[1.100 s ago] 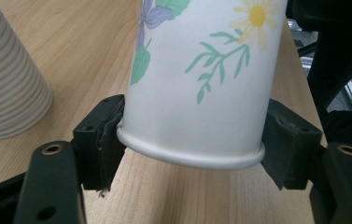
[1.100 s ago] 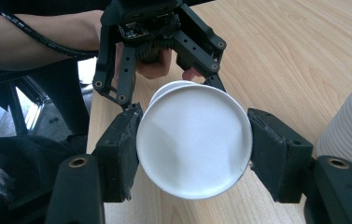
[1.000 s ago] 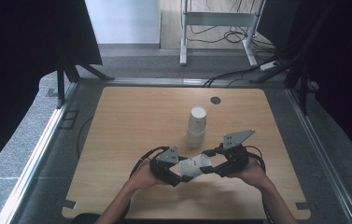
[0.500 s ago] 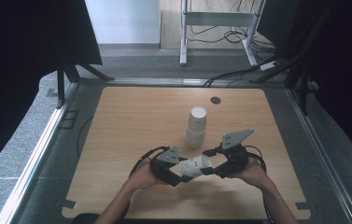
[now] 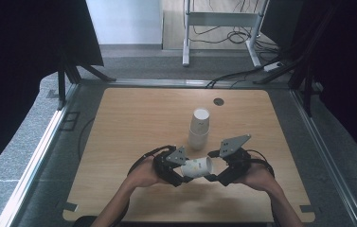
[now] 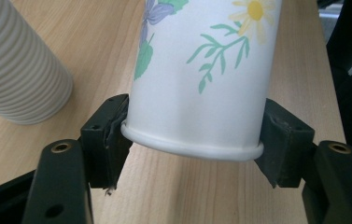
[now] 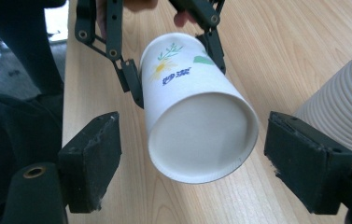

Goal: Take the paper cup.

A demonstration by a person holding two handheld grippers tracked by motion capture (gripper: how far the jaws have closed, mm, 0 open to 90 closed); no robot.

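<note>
High view sat above the near edge, looking forward and down over the whole tabletop (image 5: 133, 118). Each hand-held gripper's camera looked along its jaws, really close. Both caught the cup (image 6: 201, 79) from opposite ends, plus the stack (image 7: 341, 116).

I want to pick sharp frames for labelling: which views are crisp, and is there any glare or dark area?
High view: soft and dim, black curtains at both sides, the cup small. Left gripper view: the cup's print crisp, the cup stack slightly soft. Right gripper view: sharp on the cup's base, dark at left; no strong glare.
</note>
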